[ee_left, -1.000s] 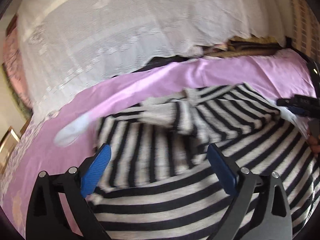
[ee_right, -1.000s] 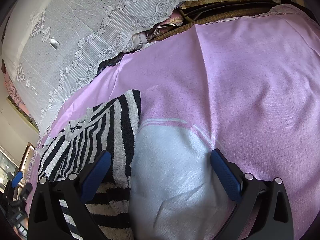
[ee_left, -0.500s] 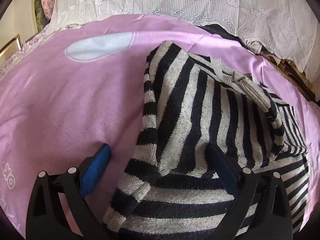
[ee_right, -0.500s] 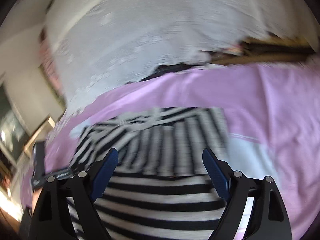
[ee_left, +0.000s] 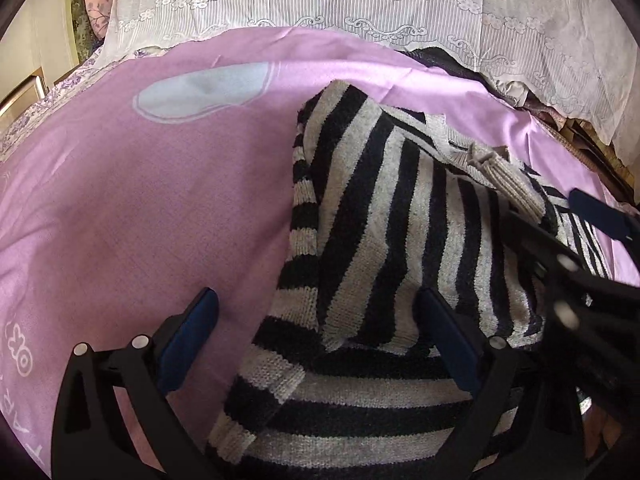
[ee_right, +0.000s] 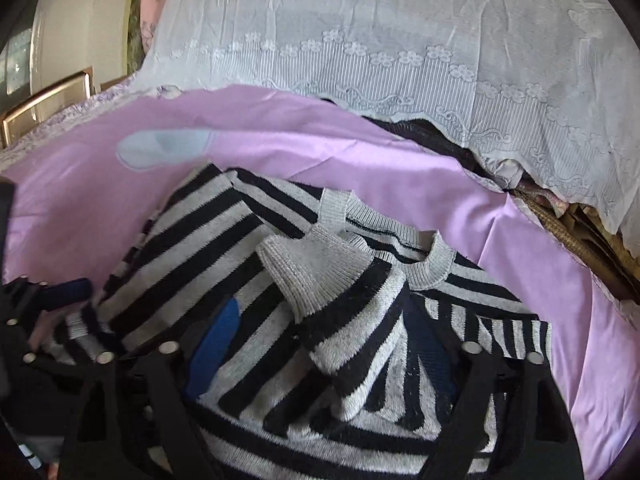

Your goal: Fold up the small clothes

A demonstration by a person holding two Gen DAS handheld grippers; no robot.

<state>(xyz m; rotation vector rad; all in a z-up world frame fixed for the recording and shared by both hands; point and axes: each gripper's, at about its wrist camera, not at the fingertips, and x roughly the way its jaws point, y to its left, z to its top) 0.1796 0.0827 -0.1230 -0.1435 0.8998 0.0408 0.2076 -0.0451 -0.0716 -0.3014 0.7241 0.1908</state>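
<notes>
A black-and-grey striped knit sweater [ee_left: 400, 220] lies partly folded on a pink sheet [ee_left: 140, 220]. My left gripper [ee_left: 320, 340] is open low over the sweater's left edge, with a folded layer lying between its fingers. In the right wrist view a folded sleeve with a grey ribbed cuff [ee_right: 316, 264] lies on top of the sweater [ee_right: 192, 264]. My right gripper [ee_right: 320, 356] is down in the knit with its jaws closing, and the sleeve lies loose between its blue pads [ee_right: 216, 352]. Each gripper shows in the other's view: the right gripper [ee_left: 580, 280] and the left gripper [ee_right: 60, 292].
A white lace cloth [ee_left: 360, 0] hangs along the far side of the sheet. The sheet has a pale blue printed patch [ee_left: 204, 90] to the left of the sweater. Brown woven items [ee_right: 580, 232] sit at the far right, and a wooden frame [ee_right: 48, 100] at the far left.
The right gripper swung from the bare sheet beside the sweater onto the sweater, and its jaws narrowed. The left gripper rolled to the sweater's left edge, then stayed still.
</notes>
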